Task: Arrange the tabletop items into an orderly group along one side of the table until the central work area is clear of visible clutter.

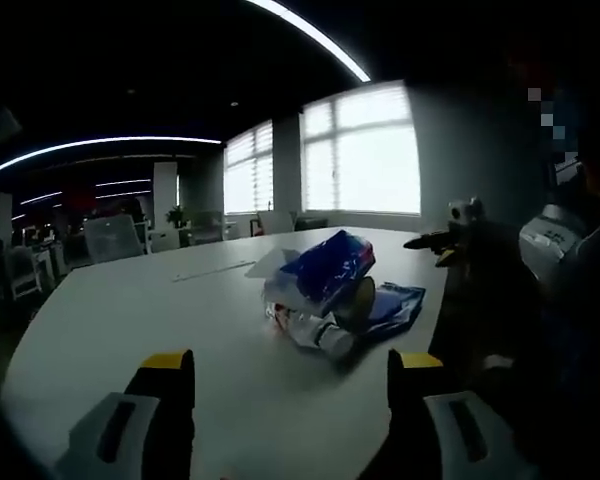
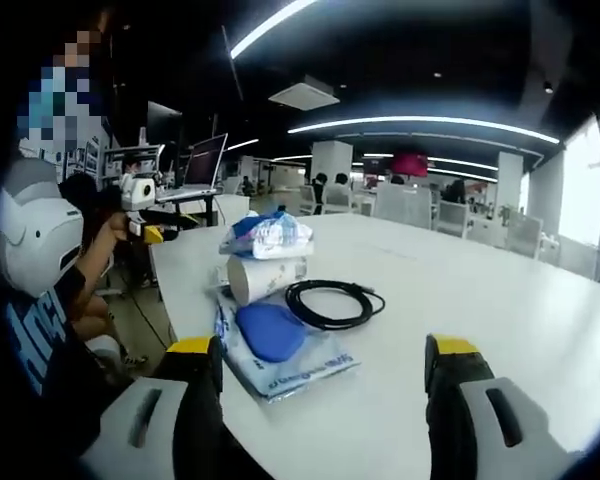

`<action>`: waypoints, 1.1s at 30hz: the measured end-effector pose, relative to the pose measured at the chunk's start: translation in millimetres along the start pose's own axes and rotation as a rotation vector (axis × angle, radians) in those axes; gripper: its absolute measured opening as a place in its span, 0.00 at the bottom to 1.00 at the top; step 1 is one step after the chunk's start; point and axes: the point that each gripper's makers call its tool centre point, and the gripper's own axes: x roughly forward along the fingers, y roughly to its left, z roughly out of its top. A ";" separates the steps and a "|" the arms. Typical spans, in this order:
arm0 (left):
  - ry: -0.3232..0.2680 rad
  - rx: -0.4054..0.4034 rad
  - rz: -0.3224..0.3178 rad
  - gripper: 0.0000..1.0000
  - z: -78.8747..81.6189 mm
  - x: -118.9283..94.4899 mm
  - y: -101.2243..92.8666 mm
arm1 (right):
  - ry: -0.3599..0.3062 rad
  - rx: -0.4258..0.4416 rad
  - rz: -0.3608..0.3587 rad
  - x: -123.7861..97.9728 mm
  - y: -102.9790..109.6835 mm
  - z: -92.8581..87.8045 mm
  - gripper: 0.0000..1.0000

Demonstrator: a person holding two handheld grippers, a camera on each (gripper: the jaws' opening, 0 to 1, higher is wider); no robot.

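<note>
While both tongs point(image 1: 290, 375) point(image 2: 320, 365) gape wide, holding nothing: cable point(image 2: 330, 300) at 12 beside cup point(image 2: 265, 277), blue pouch point(image 2: 270, 330) on bag point(image 2: 290, 370); wrappers point(image 1: 325, 270) jumbled, hard to tell apart on tabletop point(image 1: 160, 310).

Paper cup point(image 1: 352, 300) half-hidden among blue packets point(image 1: 330, 265); packet print unreadable.

Open-plan office. Big white table point(image 2: 500, 290) in the foreground, with rows of desks and office chairs point(image 2: 405, 203) at centre frame and monitors point(image 2: 205, 160) at left. Curved ceiling light strips point(image 2: 420, 122) run overhead and large blinded windows point(image 1: 360, 150) sit right of centre.
</note>
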 end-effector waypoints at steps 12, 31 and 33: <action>-0.017 -0.049 0.014 0.53 7.0 23.9 -2.6 | -0.093 0.019 0.005 12.3 3.4 20.6 0.59; -0.027 -0.060 -0.018 0.53 11.5 40.3 -8.6 | -0.110 0.018 0.062 30.1 20.4 29.7 0.51; -0.028 -0.060 -0.022 0.53 11.9 41.3 -9.6 | -0.116 0.020 0.067 31.8 22.1 31.6 0.49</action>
